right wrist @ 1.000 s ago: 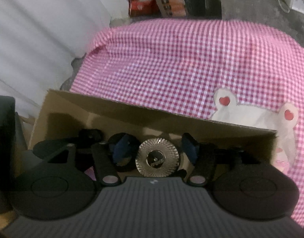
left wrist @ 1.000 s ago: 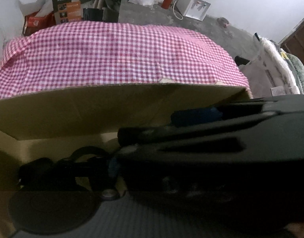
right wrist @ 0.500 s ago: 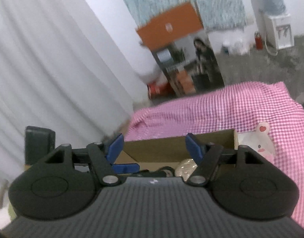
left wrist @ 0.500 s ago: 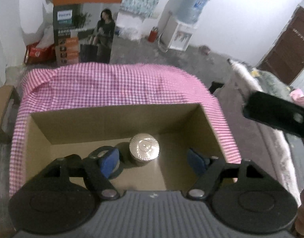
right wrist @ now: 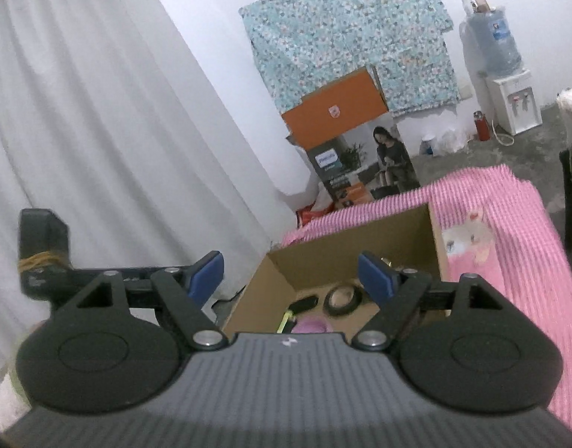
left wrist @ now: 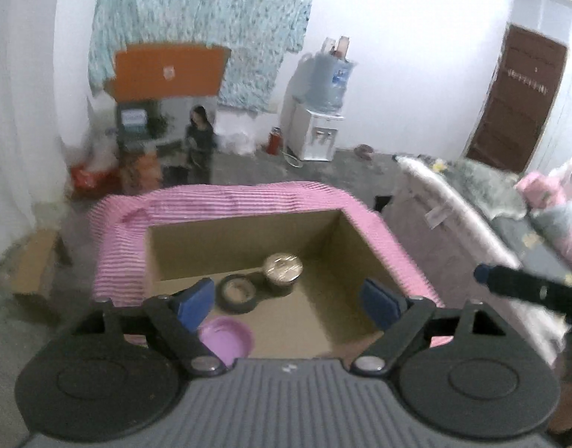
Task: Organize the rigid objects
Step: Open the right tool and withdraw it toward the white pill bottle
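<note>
No lettering resolves anywhere (the printed carton [right wrist: 360, 171] carries a logo patch, too blurred to read).

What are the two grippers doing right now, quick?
Left gripper: open, holding nothing, above the box.
Right gripper: open, holding nothing.

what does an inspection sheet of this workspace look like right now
surface: pink checked cloth under an open cardboard box
job's things: in the box, a silver round tin, a black tape roll, a purple lid
clutter: small black and yellow-green items in the box, too small to name
grippers: left tool open, empty; right tool open, empty
cables: nothing seen
surroundings: water dispenser, white curtain, brown door
</note>
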`<state>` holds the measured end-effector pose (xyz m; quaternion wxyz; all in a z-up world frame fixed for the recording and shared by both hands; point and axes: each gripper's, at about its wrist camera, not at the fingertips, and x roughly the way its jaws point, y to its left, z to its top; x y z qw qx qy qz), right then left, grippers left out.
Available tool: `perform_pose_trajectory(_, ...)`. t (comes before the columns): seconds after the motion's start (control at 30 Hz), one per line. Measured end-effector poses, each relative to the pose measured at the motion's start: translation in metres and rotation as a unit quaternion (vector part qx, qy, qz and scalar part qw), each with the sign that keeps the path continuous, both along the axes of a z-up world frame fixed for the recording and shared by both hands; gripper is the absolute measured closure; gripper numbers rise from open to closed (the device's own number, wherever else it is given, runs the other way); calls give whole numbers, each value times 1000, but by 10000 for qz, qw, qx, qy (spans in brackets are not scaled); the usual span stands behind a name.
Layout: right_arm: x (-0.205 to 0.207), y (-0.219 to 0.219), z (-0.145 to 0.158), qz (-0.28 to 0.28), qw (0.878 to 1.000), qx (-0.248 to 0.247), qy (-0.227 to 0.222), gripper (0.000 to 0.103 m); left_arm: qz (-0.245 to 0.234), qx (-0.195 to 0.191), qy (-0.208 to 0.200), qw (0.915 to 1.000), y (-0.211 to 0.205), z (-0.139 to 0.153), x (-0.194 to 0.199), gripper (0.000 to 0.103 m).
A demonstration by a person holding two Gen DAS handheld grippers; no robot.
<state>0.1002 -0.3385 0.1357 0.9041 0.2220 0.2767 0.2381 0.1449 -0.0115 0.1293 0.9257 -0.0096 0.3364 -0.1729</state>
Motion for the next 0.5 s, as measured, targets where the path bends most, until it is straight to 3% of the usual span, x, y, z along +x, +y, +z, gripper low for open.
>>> perform_pose_trajectory(0.1, -21, 13, -15, 88, 9998, 17, 171, 24, 86, 236, -179, 9995, 6, -13, -31, 15)
perform_pose_trajectory(0.23, -32, 39, -33, 239, 9988, 23, 438, 24, 175, 89, -166, 9997, 17, -32, -56, 15)
perform_pose_trajectory(0.5, -34, 95, -50, 649, 9957, -106, 655, 17, 395, 468, -281, 9977, 24, -76, -72, 14)
